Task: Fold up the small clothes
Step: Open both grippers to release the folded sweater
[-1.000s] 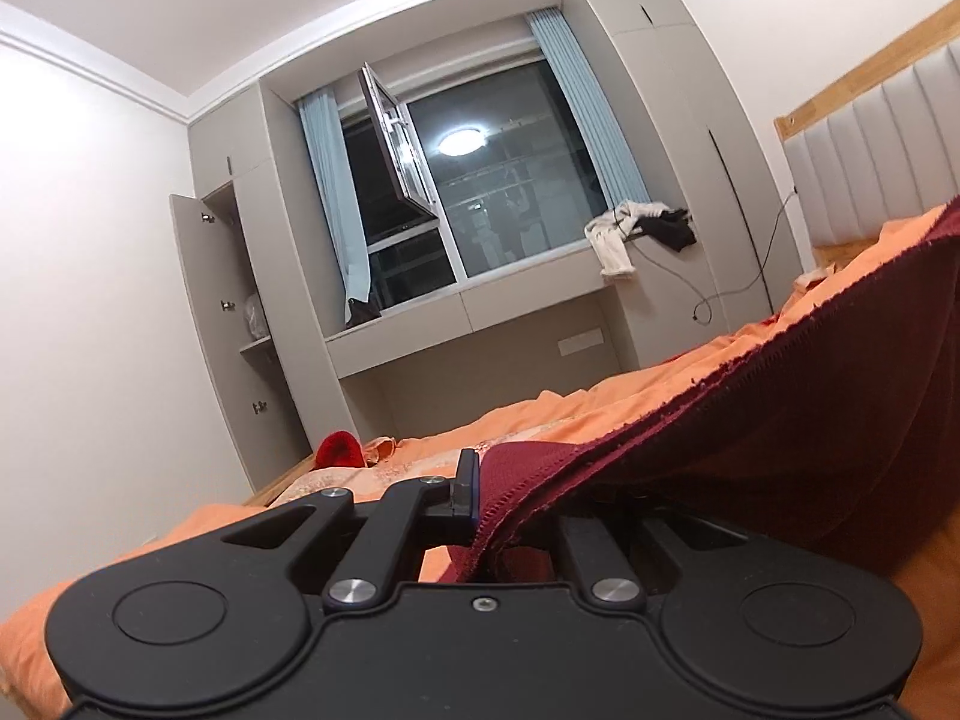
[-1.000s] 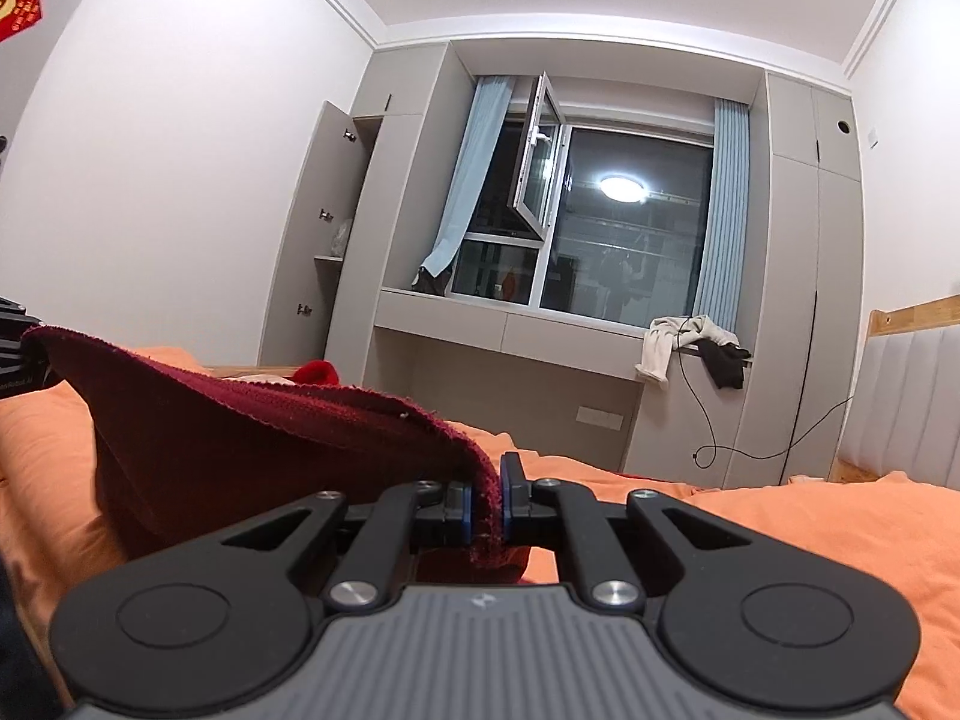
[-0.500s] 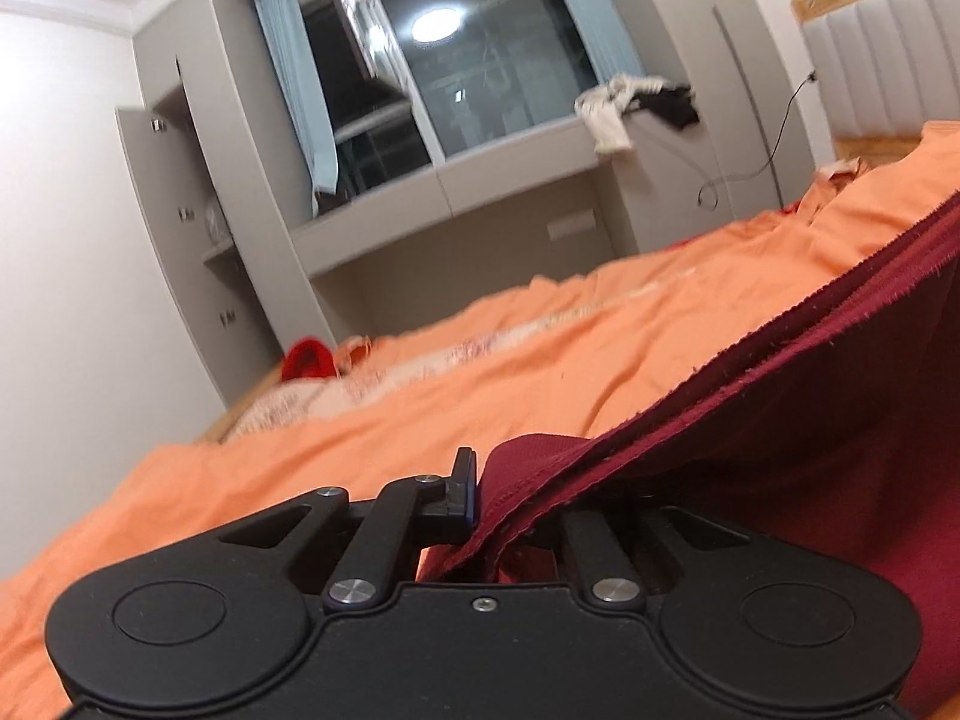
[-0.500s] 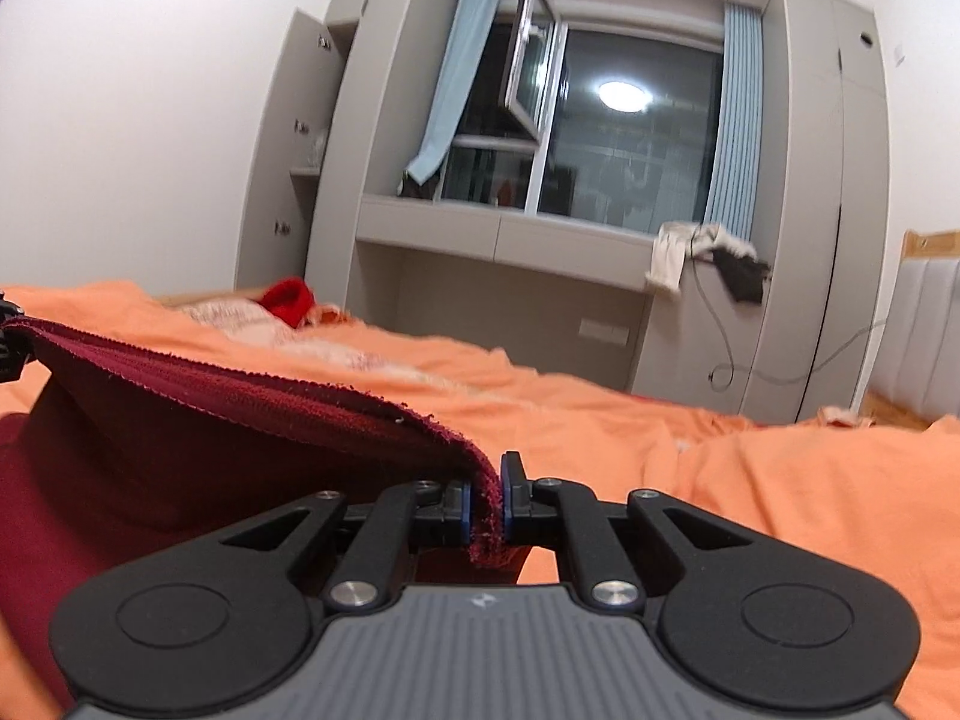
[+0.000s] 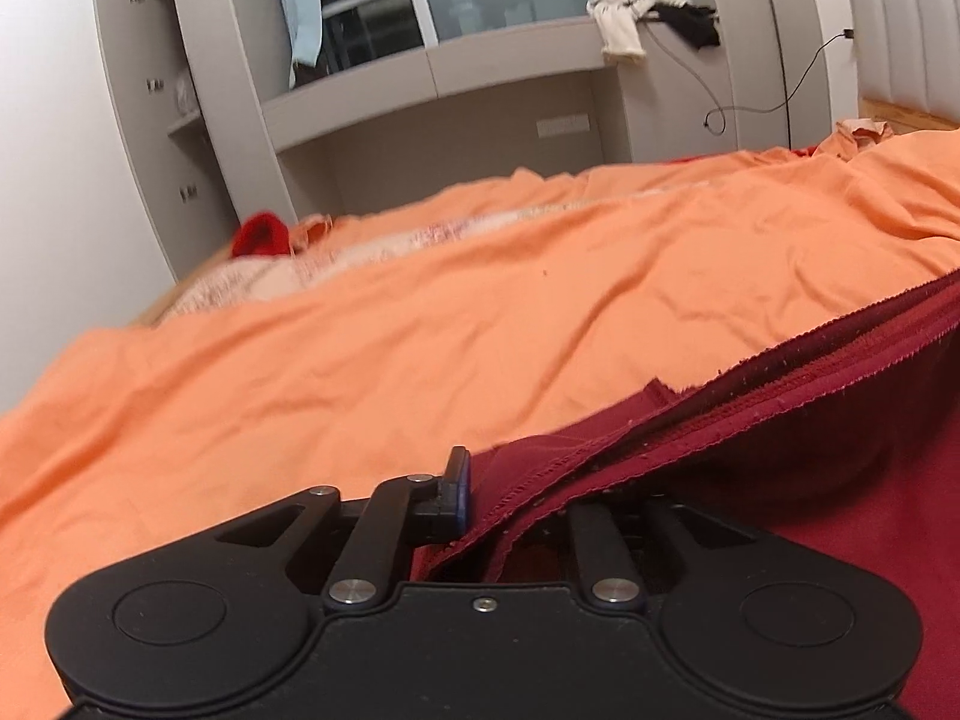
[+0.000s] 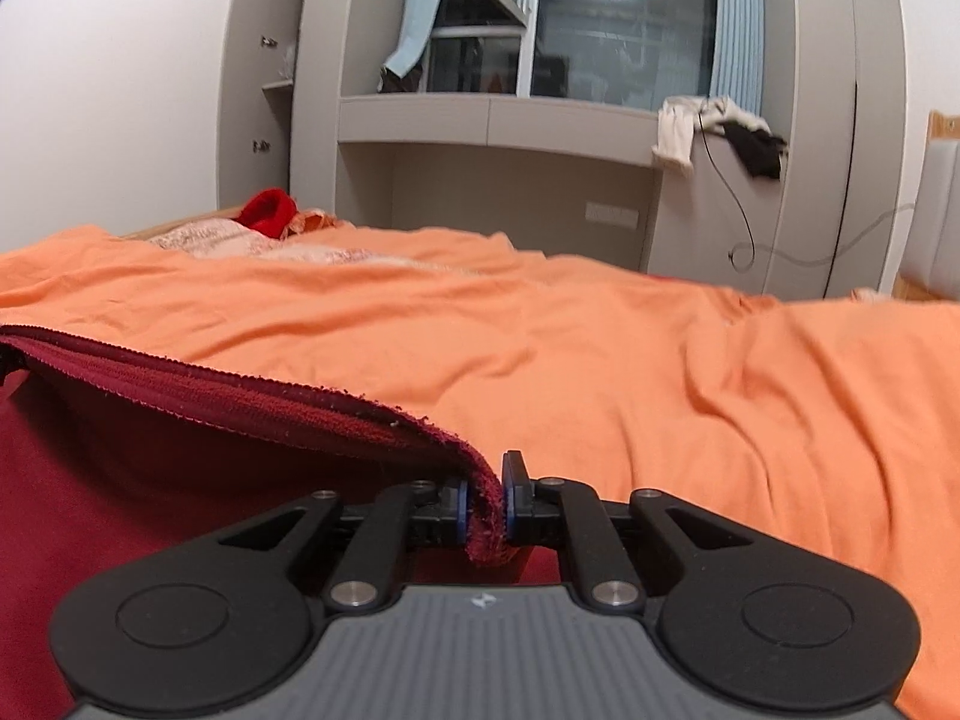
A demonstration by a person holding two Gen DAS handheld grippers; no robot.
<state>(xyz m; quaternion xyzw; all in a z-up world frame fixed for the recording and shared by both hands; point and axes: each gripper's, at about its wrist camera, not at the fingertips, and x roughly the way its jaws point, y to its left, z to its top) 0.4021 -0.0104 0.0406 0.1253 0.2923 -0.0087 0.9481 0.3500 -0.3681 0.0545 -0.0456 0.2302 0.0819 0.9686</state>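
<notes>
A dark red garment (image 5: 780, 420) lies on the orange bedsheet (image 5: 420, 330), one edge lifted and stretched between both grippers. My left gripper (image 5: 510, 498) is shut on its left corner; the cloth drapes over and hides the right finger. In the right wrist view the garment (image 6: 180, 420) stretches off to the left, and my right gripper (image 6: 483, 510) is shut on its right corner, cloth pinched between the blue pads. The lower layer of the garment lies flat under the lifted edge.
The orange bedsheet (image 6: 660, 360) runs ahead of both grippers. A bright red item (image 6: 267, 210) and a pale patterned cloth (image 6: 210, 240) lie at the bed's far end. A grey cabinet and window shelf (image 6: 510, 120) with clothes (image 6: 708, 132) stand beyond. A headboard (image 5: 906, 30) is at right.
Both grippers have come down and tilted forward with the garment's edge, from held high to just above the bed. The lifted cloth now hangs lower over its bottom layer.
</notes>
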